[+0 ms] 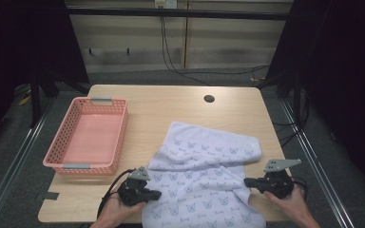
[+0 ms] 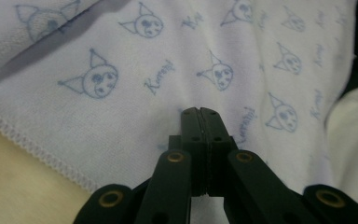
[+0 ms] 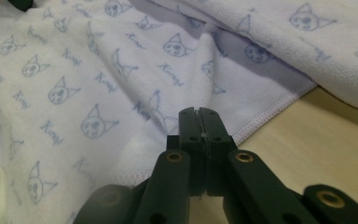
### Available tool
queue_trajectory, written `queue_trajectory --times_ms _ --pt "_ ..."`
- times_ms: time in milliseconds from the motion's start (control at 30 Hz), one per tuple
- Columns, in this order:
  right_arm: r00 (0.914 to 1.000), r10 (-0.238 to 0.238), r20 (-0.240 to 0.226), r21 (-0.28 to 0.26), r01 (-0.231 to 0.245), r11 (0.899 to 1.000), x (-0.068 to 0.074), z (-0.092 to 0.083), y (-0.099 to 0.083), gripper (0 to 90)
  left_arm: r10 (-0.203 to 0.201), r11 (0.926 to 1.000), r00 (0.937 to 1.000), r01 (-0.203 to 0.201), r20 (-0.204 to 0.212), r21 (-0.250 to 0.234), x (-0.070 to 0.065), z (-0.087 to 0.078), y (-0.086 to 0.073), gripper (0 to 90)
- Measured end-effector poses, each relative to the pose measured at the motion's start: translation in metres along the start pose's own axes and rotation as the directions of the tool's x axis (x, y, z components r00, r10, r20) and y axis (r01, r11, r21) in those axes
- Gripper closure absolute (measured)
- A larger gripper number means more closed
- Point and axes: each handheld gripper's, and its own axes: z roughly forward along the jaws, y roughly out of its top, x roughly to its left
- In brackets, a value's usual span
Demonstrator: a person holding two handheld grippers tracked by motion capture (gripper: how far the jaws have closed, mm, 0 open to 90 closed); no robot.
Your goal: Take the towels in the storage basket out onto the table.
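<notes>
A: Where is the cloth at this point?

B: The white terry towel printed with pale blue cat faces [image 1: 204,180] lies rumpled on the near right part of the light wooden bench [image 1: 157,107]. Its far end is doubled over in a loose fold, and its near end hangs off the front edge toward the person.

A: And the grippers?

B: The left gripper [image 1: 156,194] sits at the towel's left hem, the right gripper [image 1: 247,182] at its right hem. In the left gripper view the black jaws are clenched together over the printed cloth, and I see no fabric pinched between them. The right gripper view looks the same: jaws pressed tight, tips at the stitched edge, nothing caught.

A: So how far along is the work?

B: Early, I'd judge. The towel isn't flat or neatly folded; one rough fold exists at the far side and the rest is creased. Both hems have yet to be grasped. The pink perforated plastic basket [image 1: 116,137] stands to the left, apart from the towel, with nothing in it.
</notes>
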Motion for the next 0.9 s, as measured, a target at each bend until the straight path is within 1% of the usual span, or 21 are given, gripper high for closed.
queue_trajectory --times_ms 67,100,133,167,233,300,367,400,467,500,533,567,600,633,667,700,733,767,833,867,900 --pt "0.9999 0.013 0.000 -0.017 -0.013 1.000 -0.001 0.002 -0.002 80.0 -0.016 0.9988 0.9998 0.017 0.006 -0.045 0.002 -0.004 0.005 81.8" --pt "0.9997 0.020 0.016 -0.040 -0.020 0.999 -0.006 0.002 0.000 77.2 -0.027 0.9970 0.9995 0.026 -0.014 -0.073 0.006 -0.006 0.012 75.4" --pt "0.9991 0.037 0.021 -0.069 -0.035 0.997 -0.012 0.002 0.005 74.9 -0.028 0.9935 0.9993 0.025 -0.024 -0.111 0.011 -0.009 0.022 73.4" --pt "0.9978 0.050 0.045 -0.089 -0.045 0.995 -0.018 0.000 0.010 72.2 -0.027 0.9891 0.9985 0.020 -0.048 -0.146 0.015 -0.012 0.033 73.8" --pt "0.9943 0.069 0.082 -0.121 -0.059 0.991 -0.033 0.000 0.023 70.0 -0.053 0.9747 0.9973 0.040 -0.051 -0.220 0.025 -0.013 0.057 73.6" --pt "0.9890 0.098 0.111 -0.149 -0.081 0.986 -0.048 0.004 0.034 66.8 -0.034 0.9697 0.9961 0.013 -0.081 -0.244 0.031 -0.010 0.080 73.8" --pt "0.9833 0.107 0.147 -0.132 -0.088 0.987 -0.062 0.014 0.041 64.8 -0.076 0.9606 0.9908 0.043 -0.112 -0.275 0.043 -0.005 0.097 72.3" --pt "0.9793 0.118 0.164 -0.122 -0.099 0.988 -0.068 0.020 0.044 62.0 -0.093 0.9573 0.9893 0.058 -0.112 -0.283 0.051 -0.001 0.104 70.9" --pt "0.9705 0.127 0.205 -0.087 -0.111 0.990 -0.078 0.034 0.047 58.2 -0.127 0.9658 0.9749 0.080 -0.183 -0.247 0.064 0.013 0.112 67.2" --pt "0.9644 0.128 0.231 -0.062 -0.116 0.991 -0.082 0.041 0.047 56.0 -0.135 0.9696 0.9748 0.093 -0.178 -0.226 0.070 0.021 0.113 64.6" --pt "0.9633 0.129 0.236 -0.046 -0.121 0.992 -0.085 0.046 0.047 54.7 -0.146 0.9735 0.9660 0.102 -0.213 -0.205 0.075 0.028 0.112 64.1" --pt "0.9604 0.121 0.251 -0.029 -0.117 0.993 -0.088 0.051 0.046 53.1 -0.164 0.9738 0.9644 0.125 -0.207 -0.190 0.080 0.034 0.111 62.2" --pt "0.9574 0.120 0.263 -0.007 -0.122 0.993 -0.089 0.054 0.045 52.4 -0.163 0.9791 0.9613 0.130 -0.222 -0.157 0.083 0.039 0.109 61.6" --pt "0.9607 0.124 0.248 -0.009 -0.126 0.992 -0.091 0.056 0.043 54.2 -0.148 0.9843 0.9520 0.116 -0.268 -0.133 0.084 0.044 0.107 61.4" --pt "0.9627 0.132 0.236 -0.016 -0.132 0.991 -0.092 0.057 0.044 63.1 -0.154 0.9853 0.9545 0.130 -0.255 -0.111 0.088 0.047 0.104 63.8" --pt "0.9683 0.126 0.216 -0.023 -0.124 0.992 -0.094 0.057 0.045 72.9 -0.127 0.9907 0.9452 0.107 -0.301 -0.084 0.088 0.050 0.100 70.1" --pt "0.9690 0.131 0.210 -0.028 -0.128 0.991 -0.095 0.058 0.047 81.0 -0.113 0.9924 0.9429 0.091 -0.313 -0.083 0.087 0.050 0.099 80.5" --pt "0.9683 0.136 0.209 -0.030 -0.133 0.991 -0.095 0.059 0.049 82.7 -0.120 0.9921 0.9469 0.104 -0.298 -0.071 0.089 0.049 0.100 84.1" --pt "0.9699 0.128 0.207 -0.047 -0.121 0.992 -0.100 0.063 0.058 84.1 -0.112 0.9933 0.9391 0.096 -0.325 -0.065 0.089 0.045 0.102 87.2" --pt "0.9699 0.139 0.200 -0.069 -0.127 0.989 -0.104 0.064 0.063 84.2 -0.138 0.9892 0.9446 0.116 -0.298 -0.089 0.091 0.041 0.103 87.4" --pt "0.9702 0.146 0.193 -0.099 -0.129 0.987 -0.107 0.064 0.070 84.2 -0.159 0.9844 0.9351 0.125 -0.317 -0.123 0.090 0.037 0.105 87.4"
